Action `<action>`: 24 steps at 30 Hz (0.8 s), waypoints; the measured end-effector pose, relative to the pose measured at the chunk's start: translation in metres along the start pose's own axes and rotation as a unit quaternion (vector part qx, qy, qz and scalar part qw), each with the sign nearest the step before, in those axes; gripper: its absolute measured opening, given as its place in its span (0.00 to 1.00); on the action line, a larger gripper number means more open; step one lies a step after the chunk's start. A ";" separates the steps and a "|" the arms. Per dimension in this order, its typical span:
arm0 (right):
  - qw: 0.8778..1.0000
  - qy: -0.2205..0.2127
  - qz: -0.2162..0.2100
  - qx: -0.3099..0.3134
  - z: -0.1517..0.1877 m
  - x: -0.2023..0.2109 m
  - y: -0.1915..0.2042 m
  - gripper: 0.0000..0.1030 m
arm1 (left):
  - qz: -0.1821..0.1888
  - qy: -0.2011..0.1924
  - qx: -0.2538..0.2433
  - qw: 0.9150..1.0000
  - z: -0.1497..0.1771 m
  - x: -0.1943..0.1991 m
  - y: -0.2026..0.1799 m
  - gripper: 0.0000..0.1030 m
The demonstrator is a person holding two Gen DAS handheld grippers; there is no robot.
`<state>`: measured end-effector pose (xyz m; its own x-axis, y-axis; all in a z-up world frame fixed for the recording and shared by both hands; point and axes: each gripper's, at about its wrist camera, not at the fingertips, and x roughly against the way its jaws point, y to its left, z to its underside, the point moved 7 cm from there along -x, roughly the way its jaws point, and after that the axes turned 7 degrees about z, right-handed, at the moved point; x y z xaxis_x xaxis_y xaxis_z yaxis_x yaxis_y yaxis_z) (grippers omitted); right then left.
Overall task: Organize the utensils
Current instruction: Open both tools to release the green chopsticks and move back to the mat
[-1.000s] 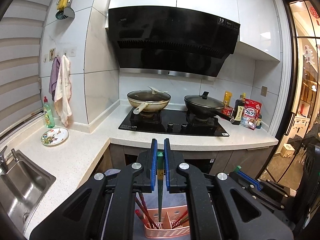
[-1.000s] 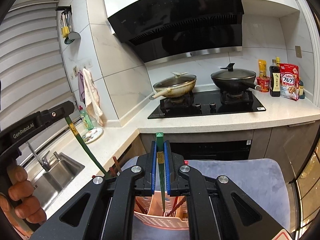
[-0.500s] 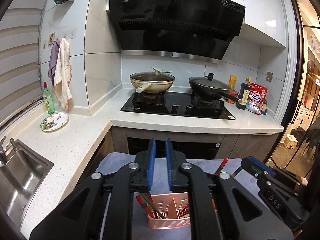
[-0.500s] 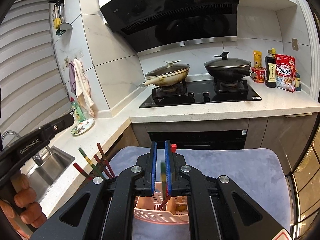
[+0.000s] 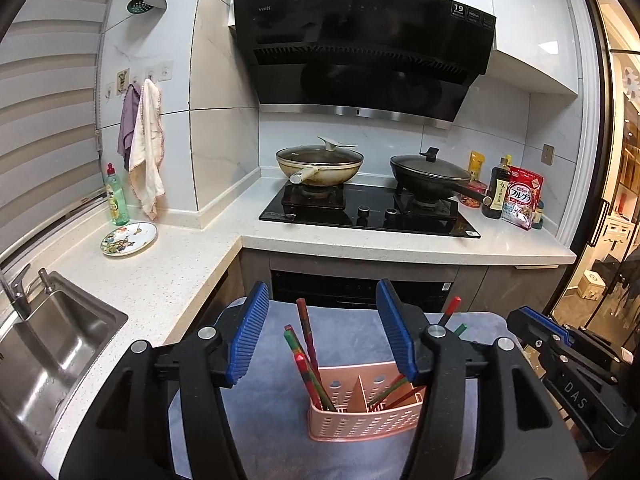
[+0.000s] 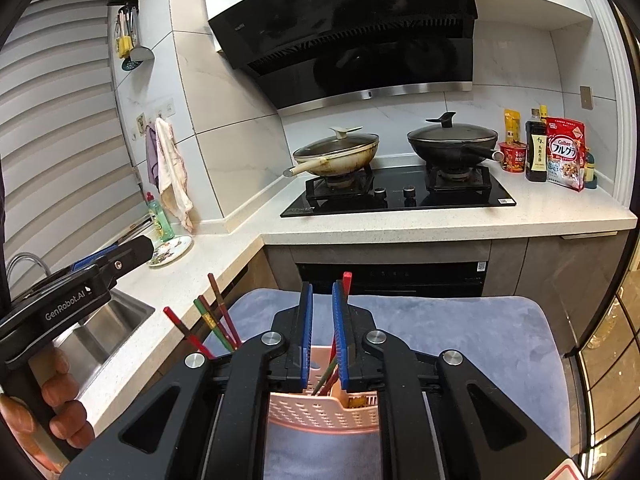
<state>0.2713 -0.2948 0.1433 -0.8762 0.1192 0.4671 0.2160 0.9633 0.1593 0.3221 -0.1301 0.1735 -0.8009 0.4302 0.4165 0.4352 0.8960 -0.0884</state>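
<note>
A pink perforated utensil basket point(image 5: 366, 416) stands on a grey-blue mat point(image 5: 352, 332). Several red, green and brown chopsticks point(image 5: 306, 344) lean in its left compartment, and more chopsticks point(image 5: 394, 388) lie in its right one. My left gripper point(image 5: 320, 332) is wide open and empty above the basket. In the right wrist view the basket point(image 6: 324, 412) sits below my right gripper point(image 6: 322, 332), whose jaws stand slightly apart and hold nothing. A red chopstick point(image 6: 346, 280) stands just behind the right finger. More chopsticks point(image 6: 212, 320) stick up at the left.
A white counter point(image 5: 160, 280) with a steel sink point(image 5: 52, 356) and a painted plate point(image 5: 130, 238) runs along the left. A black hob point(image 5: 368, 212) carries two lidded pans. Bottles and packets point(image 5: 516, 196) stand at the right.
Both grippers let go of their green chopsticks, which now stand in the basket. The left jaws have opened wide. The right jaws have opened slightly.
</note>
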 end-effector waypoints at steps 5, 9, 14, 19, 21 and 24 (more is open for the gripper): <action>1.000 0.001 0.000 0.007 0.007 0.010 0.002 0.11 | -0.005 0.004 -0.003 1.000 0.006 0.008 -0.001 0.52; 1.000 0.003 0.000 0.007 0.013 0.017 0.002 0.11 | -0.007 0.009 -0.002 1.000 0.013 0.013 -0.001 0.52; 1.000 0.010 0.001 0.006 0.024 0.026 0.000 0.12 | -0.009 0.012 -0.005 1.000 0.021 0.022 -0.002 0.52; 1.000 0.020 0.003 0.009 0.041 0.035 -0.001 0.12 | -0.009 0.016 -0.006 1.000 0.033 0.032 -0.002 0.52; 1.000 0.024 0.006 0.015 0.050 0.039 0.000 0.12 | -0.009 0.019 -0.006 1.000 0.039 0.036 -0.002 0.52; 0.999 0.034 0.011 0.029 0.067 0.045 0.004 0.13 | -0.010 0.024 -0.009 1.000 0.053 0.045 -0.001 0.52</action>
<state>0.2038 -0.2696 0.1068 -0.8401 0.1267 0.5275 0.2088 0.9729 0.0990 0.2642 -0.1056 0.1439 -0.7896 0.4054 0.4606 0.4266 0.9022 -0.0628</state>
